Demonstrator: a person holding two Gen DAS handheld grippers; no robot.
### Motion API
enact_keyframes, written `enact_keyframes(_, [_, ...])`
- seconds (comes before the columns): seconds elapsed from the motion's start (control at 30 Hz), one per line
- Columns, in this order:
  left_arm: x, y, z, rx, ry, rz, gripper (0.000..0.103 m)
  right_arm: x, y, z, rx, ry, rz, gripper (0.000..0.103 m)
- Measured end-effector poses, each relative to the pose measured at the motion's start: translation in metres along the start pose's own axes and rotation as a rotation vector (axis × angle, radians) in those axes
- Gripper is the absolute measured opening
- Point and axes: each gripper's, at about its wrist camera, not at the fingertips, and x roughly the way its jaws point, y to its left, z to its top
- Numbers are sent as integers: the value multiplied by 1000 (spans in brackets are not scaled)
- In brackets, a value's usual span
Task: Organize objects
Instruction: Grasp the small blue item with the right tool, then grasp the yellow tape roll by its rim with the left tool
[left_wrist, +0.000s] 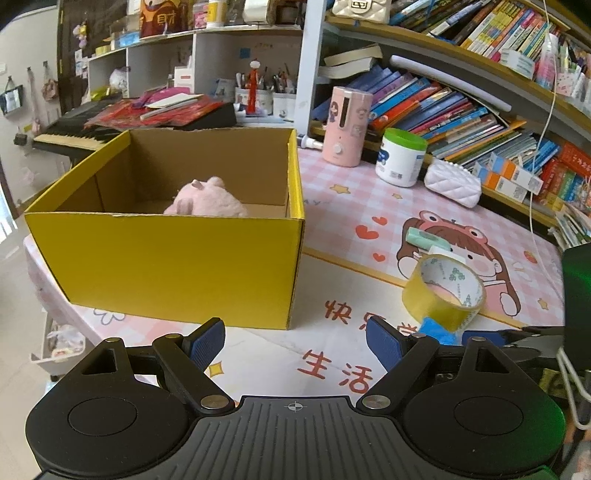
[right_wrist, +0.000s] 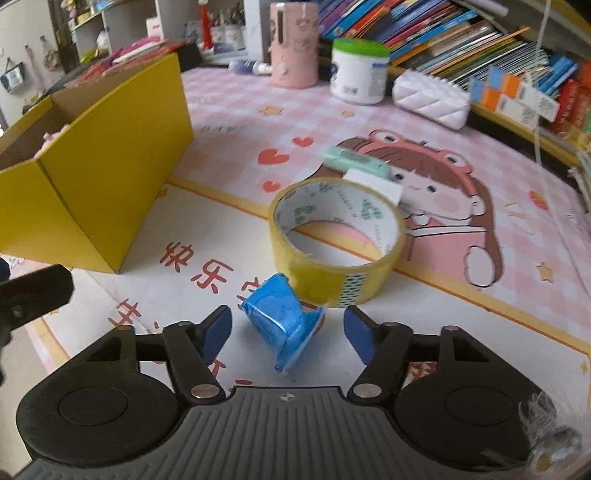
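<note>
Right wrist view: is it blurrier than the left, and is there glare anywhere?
Right wrist view: slightly soft, the blue cup and tape roll still readable. Left wrist view: sharper, the yellow box crisp; shelves bend at the edges. No strong glare in either.

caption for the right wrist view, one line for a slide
Right gripper open around a blue cup lying beside the yellow tape roll.

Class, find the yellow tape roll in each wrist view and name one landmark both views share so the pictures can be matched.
Left wrist view: tape roll sits lower right, on the mat, right of the yellow box.
Right wrist view: tape roll sits at centre, just beyond the blue cup.
Shared landmark: the yellow box, left of the roll in both.
</note>
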Motion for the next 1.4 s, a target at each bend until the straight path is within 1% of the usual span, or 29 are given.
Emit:
enact_keyframes(0.03, [-1,0,0,-1,-2,3,86,3,0,0,-3,7,8,55])
enact_keyframes(0.1, [-1,0,0,-4,-3,6,86,4,0,0,-13,6,19,44])
enact_keyframes(0.2, [0,-2,0,-9,1,5,86,0,-1,0,-14,1,47,40])
enact_keyframes(0.27, [1,-6,0,-7,3,-5,86,-7,-5,0,-16,-15,47,39])
enact_keyframes(0.37, [5,-17,1,9,10,-37,86,-21,-16,0,1,-44,41,37])
enact_keyframes(0.47, [11,-30,0,34,18,-80,86,-34,-30,-4,28,-66,11,36])
enact_keyframes(0.63, [21,-57,1,76,32,-155,86,-53,-59,-9,95,-125,-95,35])
enact_keyframes(0.83, [35,-90,4,131,44,-219,86,-63,-99,-19,211,-146,-197,34])
enact_keyframes(0.9, [43,-100,5,150,53,-228,86,-66,-110,-22,241,-153,-219,34])
enact_keyframes(0.97, [52,-110,6,169,67,-239,93,-68,-117,-24,260,-157,-228,34])
enact_keyframes(1.03, [59,-119,7,185,63,-249,96,-68,-124,-25,272,-161,-235,34])
enact_keyframes(1.17, [78,-135,11,224,86,-252,98,-66,-135,-25,290,-152,-242,34])
enact_keyframes(1.4, [113,-151,17,227,135,-208,98,-58,-153,-24,313,-134,-248,34])
